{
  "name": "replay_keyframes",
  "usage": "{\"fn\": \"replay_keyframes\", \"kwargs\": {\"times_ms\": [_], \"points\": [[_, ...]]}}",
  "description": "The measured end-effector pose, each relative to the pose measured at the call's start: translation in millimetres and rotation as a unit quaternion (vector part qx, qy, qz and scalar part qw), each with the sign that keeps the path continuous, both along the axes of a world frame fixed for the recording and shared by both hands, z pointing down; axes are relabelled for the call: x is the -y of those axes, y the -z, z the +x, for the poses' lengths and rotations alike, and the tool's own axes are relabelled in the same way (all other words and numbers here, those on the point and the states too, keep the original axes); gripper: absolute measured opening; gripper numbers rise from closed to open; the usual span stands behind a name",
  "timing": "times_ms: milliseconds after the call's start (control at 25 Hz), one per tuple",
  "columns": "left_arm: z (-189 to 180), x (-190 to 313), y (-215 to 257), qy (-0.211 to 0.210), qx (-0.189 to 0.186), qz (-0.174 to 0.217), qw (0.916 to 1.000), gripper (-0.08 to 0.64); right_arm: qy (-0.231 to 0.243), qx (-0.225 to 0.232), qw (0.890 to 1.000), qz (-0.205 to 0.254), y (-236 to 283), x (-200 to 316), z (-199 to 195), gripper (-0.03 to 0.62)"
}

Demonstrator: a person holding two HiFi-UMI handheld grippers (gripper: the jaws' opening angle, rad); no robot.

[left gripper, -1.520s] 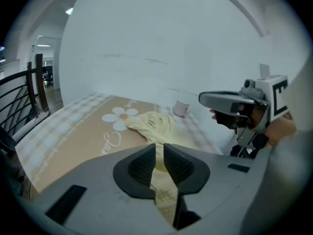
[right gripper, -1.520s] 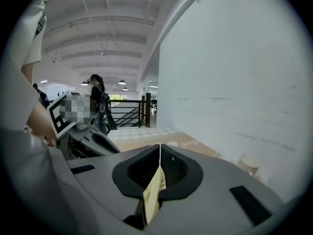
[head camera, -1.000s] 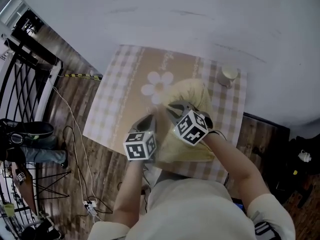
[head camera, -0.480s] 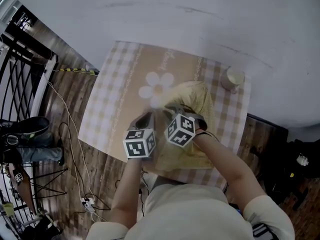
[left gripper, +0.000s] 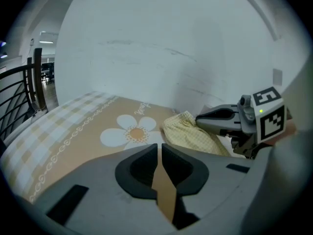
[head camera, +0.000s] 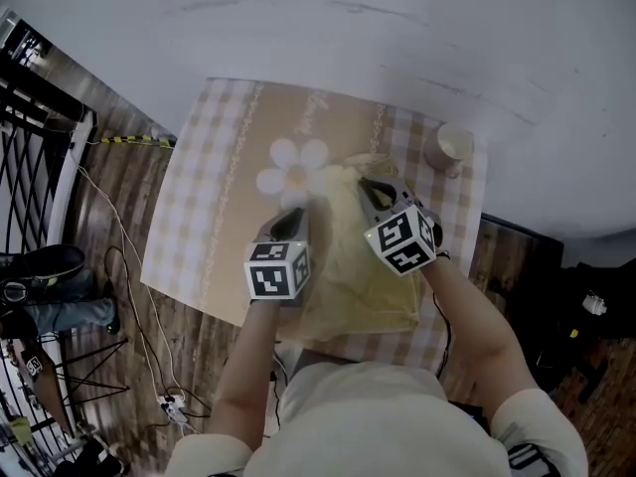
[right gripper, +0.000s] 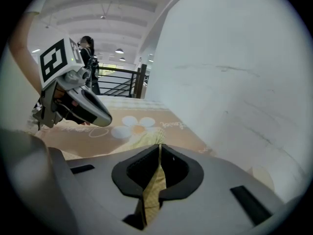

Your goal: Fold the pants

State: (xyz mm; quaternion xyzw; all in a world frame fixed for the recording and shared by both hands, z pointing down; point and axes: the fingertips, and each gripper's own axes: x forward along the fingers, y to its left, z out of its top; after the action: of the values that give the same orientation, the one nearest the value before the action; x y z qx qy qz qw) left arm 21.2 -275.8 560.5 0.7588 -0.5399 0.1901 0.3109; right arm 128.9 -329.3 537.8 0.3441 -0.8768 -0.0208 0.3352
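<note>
Both jaw pairs were pressed together: the right gripper (head camera: 378,189) pinched the pants (head camera: 353,281), likely to pull a fold, while the left gripper (head camera: 290,223) waited empty beside them.

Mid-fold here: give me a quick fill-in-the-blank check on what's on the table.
The right gripper is shut on the ____ checked pants. In the head view, the cup stands at the tablecloth's far ____ corner. There, the white flower print lies to the ____ of the pants.
Missing words: yellow; right; left.
</note>
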Motion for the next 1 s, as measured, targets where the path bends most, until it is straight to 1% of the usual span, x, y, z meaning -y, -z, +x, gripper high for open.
{"fn": "replay_keyframes", "kwargs": {"times_ms": [80,200,280,360,480,520,600,640,680,760,880,1000], "points": [[9.6,7.3,0.4,-0.010,-0.002,0.004,0.9999,0.026,-0.039,0.010,0.999,-0.008,0.0,13.4,25.7,0.012],[23.7,20.2,1.4,-0.022,-0.005,0.009,0.9997,0.028,-0.093,0.026,0.995,-0.033,-6.9,24.2,60.4,0.012],[31.2,30.2,1.5,-0.028,-0.009,0.009,0.9995,0.028,-0.121,0.030,0.991,-0.046,-13.6,28.2,79.0,0.012],[38.2,40.1,-0.1,-0.034,-0.016,0.004,0.9993,0.028,-0.139,0.032,0.988,-0.058,-22.2,31.4,91.3,0.012],[51.2,53.3,-7.1,-0.051,-0.032,-0.013,0.9981,0.030,-0.146,0.045,0.984,-0.089,-36.0,33.1,96.1,0.012],[56.0,57.0,-10.7,-0.058,-0.039,-0.021,0.9973,0.048,-0.146,0.053,0.983,-0.100,-39.7,33.7,95.5,0.014],[64.6,63.2,-18.5,-0.071,-0.054,-0.037,0.9953,0.114,-0.145,0.068,0.980,-0.122,-45.4,35.7,93.8,0.015],[67.9,66.0,-21.9,-0.076,-0.059,-0.044,0.9944,0.120,-0.144,0.072,0.978,-0.131,-47.3,37.1,93.5,0.023],[70.4,68.4,-25.0,-0.080,-0.061,-0.051,0.9937,0.125,-0.143,0.076,0.977,-0.138,-48.8,38.8,93.6,0.065],[74.1,72.2,-31.0,-0.088,-0.060,-0.062,0.9923,0.131,-0.139,0.081,0.975,-0.155,-51.8,41.7,93.3,0.094],[79.0,75.0,-37.5,-0.101,-0.056,-0.076,0.9904,0.140,-0.127,0.083,0.970,-0.187,-59.0,43.3,90.8,0.103],[85.7,76.2,-40.2,-0.111,-0.058,-0.086,0.9884,0.140,-0.120,0.075,0.965,-0.219,-67.6,43.4,88.7,0.103]]}}
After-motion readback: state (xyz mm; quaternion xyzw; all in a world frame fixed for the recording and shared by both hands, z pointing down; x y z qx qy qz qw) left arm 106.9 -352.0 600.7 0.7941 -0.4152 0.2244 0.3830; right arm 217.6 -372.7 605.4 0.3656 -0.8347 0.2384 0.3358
